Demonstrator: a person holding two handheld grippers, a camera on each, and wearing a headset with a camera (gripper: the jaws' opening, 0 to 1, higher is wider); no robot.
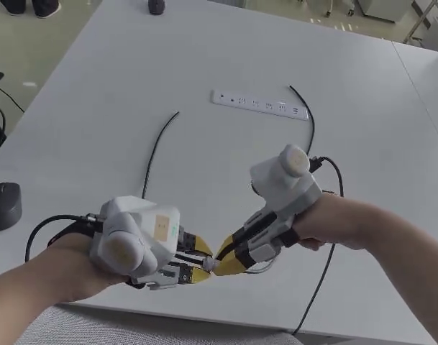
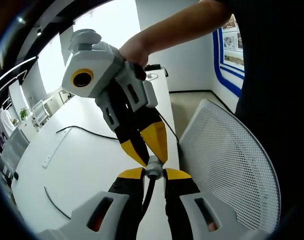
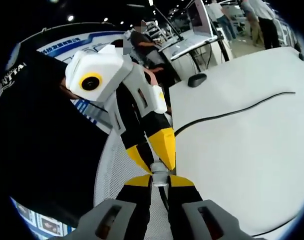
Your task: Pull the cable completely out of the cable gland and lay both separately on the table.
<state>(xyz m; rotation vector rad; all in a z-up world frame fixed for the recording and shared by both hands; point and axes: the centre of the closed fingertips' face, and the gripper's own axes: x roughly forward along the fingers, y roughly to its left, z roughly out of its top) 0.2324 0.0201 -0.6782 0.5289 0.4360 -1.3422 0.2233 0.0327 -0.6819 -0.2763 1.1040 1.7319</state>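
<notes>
- Jaws meet tip to tip above the worktop's (image 1: 204, 57) near edge: left hand-held gripper (image 1: 199, 267) and right hand-held gripper (image 1: 228, 263) each clench the cable gland (image 2: 154, 167), opposed for pulling.
- Cable (image 2: 148, 194) runs back between the left jaws, apparently not yet pulled out.

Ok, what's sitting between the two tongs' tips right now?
The small grey cable gland, held where left tongs and right tongs meet; both gripper views show it.

— Table (image 1: 96, 93) surface?
— White, plain. Power strip (image 1: 259, 105) lying flat toward far side, black cord (image 1: 310, 122) trailing from right end. Dark mouse (image 1: 3, 205) near left edge. Small dark object (image 1: 156, 6) at far edge, unidentified.
— Anything off the table?
— Mesh chair back (image 2: 226, 165), white, just beside table edge.
</notes>
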